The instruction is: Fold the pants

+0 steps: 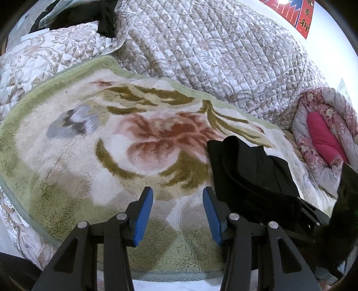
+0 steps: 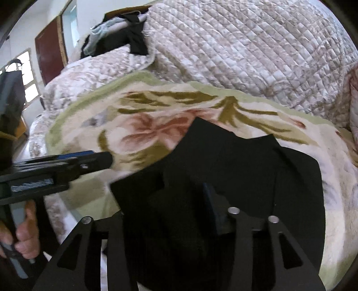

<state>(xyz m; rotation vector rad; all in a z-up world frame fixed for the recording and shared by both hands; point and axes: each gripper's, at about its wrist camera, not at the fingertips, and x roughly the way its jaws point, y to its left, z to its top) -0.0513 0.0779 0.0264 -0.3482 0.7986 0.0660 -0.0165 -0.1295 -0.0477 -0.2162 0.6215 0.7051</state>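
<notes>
The black pants (image 2: 235, 161) lie folded in a bundle on the floral fleece blanket (image 2: 143, 132). In the left wrist view the pants (image 1: 250, 172) sit just right of my left gripper (image 1: 177, 212), which is open and empty over the blanket (image 1: 111, 145). My right gripper (image 2: 179, 212) hangs over the near part of the pants; black cloth lies between its jaws and covers the left finger, only the right blue pad (image 2: 209, 201) shows. The left gripper also shows from the side in the right wrist view (image 2: 98, 160).
A quilted floral bedspread (image 1: 212, 56) is heaped behind the blanket. Dark clothes (image 1: 89, 18) lie at the back left. A pink floral quilt (image 1: 322, 134) sits at the right. A door (image 2: 50, 53) and window show at far left. The bed's front edge is near.
</notes>
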